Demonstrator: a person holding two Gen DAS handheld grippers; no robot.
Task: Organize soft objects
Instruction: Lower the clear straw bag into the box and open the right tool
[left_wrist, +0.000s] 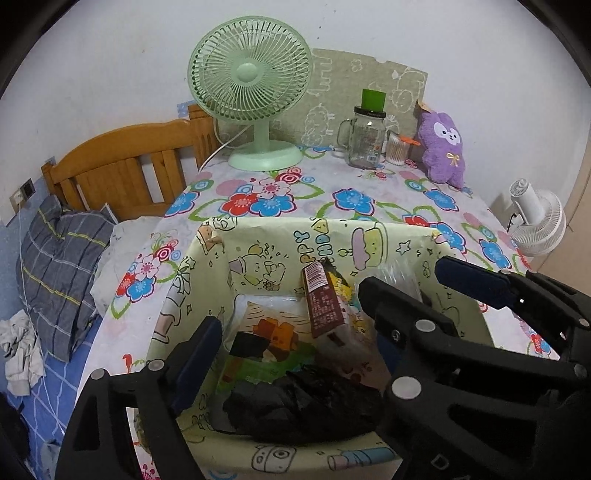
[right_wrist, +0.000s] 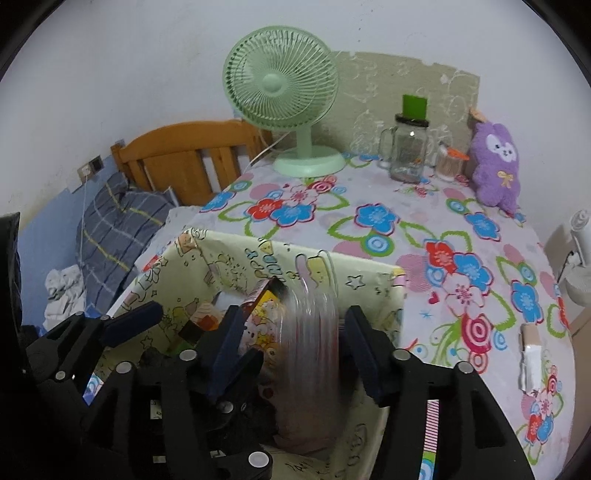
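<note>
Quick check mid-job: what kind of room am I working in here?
Most likely a bedroom. A wooden headboard with a plaid pillow stands beside the table with the flowered cloth, which holds a green desk fan and a purple plush toy.

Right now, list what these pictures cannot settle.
- Clear packet, right wrist view: motion-blurred, contents unreadable, right tool contact unclear.
- Bin floor, left wrist view: covered by black bag and brown packet.
- Jar label: too small.
</note>
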